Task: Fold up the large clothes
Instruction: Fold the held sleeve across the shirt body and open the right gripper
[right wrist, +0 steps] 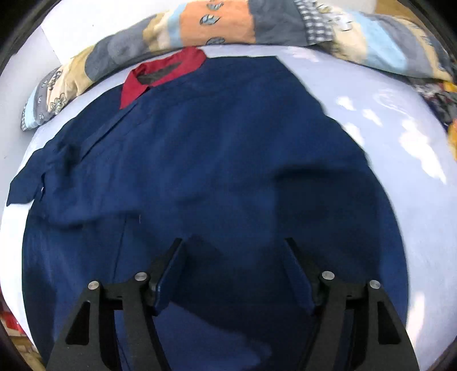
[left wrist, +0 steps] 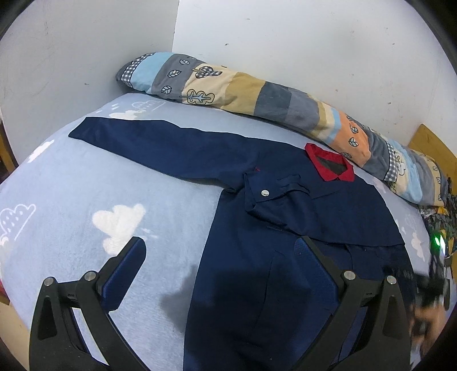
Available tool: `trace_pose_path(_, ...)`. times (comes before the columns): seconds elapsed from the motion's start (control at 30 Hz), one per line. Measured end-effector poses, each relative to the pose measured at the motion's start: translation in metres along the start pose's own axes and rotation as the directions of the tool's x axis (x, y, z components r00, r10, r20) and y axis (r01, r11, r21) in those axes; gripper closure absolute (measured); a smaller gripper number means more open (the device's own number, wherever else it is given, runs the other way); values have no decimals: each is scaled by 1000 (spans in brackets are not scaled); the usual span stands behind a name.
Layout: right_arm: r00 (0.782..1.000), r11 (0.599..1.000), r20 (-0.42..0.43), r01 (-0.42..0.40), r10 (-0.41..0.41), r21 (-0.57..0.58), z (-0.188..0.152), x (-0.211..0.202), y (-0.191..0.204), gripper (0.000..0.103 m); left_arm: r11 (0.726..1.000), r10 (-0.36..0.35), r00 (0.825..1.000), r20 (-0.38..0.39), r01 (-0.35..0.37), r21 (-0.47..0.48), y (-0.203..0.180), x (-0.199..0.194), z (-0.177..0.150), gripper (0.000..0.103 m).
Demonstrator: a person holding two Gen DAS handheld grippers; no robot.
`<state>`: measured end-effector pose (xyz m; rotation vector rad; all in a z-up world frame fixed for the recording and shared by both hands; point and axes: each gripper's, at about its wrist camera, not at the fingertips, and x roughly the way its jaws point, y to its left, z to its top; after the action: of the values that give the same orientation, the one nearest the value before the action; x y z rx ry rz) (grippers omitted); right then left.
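A navy long-sleeved shirt (left wrist: pixel 257 256) with a red collar (left wrist: pixel 328 165) lies flat on the light blue bed sheet (left wrist: pixel 71 185). One sleeve is folded across the chest, its buttoned cuff (left wrist: pixel 264 194) lying on top. The other sleeve (left wrist: pixel 148 142) stretches out to the left. My left gripper (left wrist: pixel 220 251) is open and empty above the shirt's left side. My right gripper (right wrist: pixel 232 251) is open and empty above the shirt's body (right wrist: pixel 214 159); the collar (right wrist: pixel 160 74) is at the far edge.
A patchwork rolled quilt (left wrist: pixel 257 97) lies along the white wall behind the shirt and also shows in the right wrist view (right wrist: pixel 228 25). A wooden bed frame (left wrist: pixel 428 142) and a patterned cloth pile (left wrist: pixel 440 217) sit at the right.
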<state>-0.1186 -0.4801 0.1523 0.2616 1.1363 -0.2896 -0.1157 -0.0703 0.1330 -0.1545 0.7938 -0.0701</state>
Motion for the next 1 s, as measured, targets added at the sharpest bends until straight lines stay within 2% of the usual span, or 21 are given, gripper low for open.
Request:
trace_pose_path(0.1, 1000, 1000, -4, 1, -1, -17, -43, -11, 4, 32, 1000, 5, 1000, -8, -5, 12, -1, 3, -2, 0)
trace_pose_path(0.2, 998, 1000, -60, -25, 25, -8, -87, -20, 10, 32, 999, 6, 1000, -19, -5, 43, -7, 5, -5, 0)
trace_pose_path(0.23, 998, 999, -53, -19, 18, -27, -103, -27, 13, 31, 998, 9, 1000, -18, -7, 58, -9, 5, -6, 0)
trace_pose_path(0.3, 999, 997, -49, 11, -14, -74, -129, -36, 23, 27, 996, 14, 1000, -20, -12, 89, -13, 6, -10, 0)
trace_pose_path(0.43, 997, 988, -69, 30, -41, -152, -181, -50, 41, 13, 992, 20, 999, -48, -13, 126, -16, 9, -20, 0)
trace_pose_path(0.53, 996, 978, -80, 14, -31, -207, -205, -62, 53, 13, 991, 21, 998, -56, -14, 131, -11, 5, -24, 0)
trace_pose_path(0.57, 996, 974, -91, -10, -12, -228, -207, -66, 56, 20, 992, 19, 998, -55, -12, 126, -8, 2, -25, 0)
trace_pose_path(0.63, 991, 968, -78, -122, 108, -220, -199, -83, 60, 34, 995, 6, 998, -61, 1, 103, -2, -3, -28, 0)
trace_pose_path(0.67, 989, 966, -53, -146, 138, -212, -193, -92, 59, 33, 996, 0, 998, -62, 6, 92, 0, -4, -29, 0)
trace_pose_path(0.8, 986, 965, 103, -102, 130, -241, -149, -128, 75, 31, 992, 12, 998, -69, -3, 124, -13, -2, -40, 0)
trace_pose_path(0.93, 964, 962, 210, -106, 161, -253, -89, -146, 96, 29, 984, 29, 999, -26, -24, 175, -31, -7, -44, 0)
trace_pose_path(1.0, 950, 961, 260, -103, 172, -256, -65, -133, 106, 26, 987, 15, 1000, -23, -11, 159, -33, -7, -43, 0)
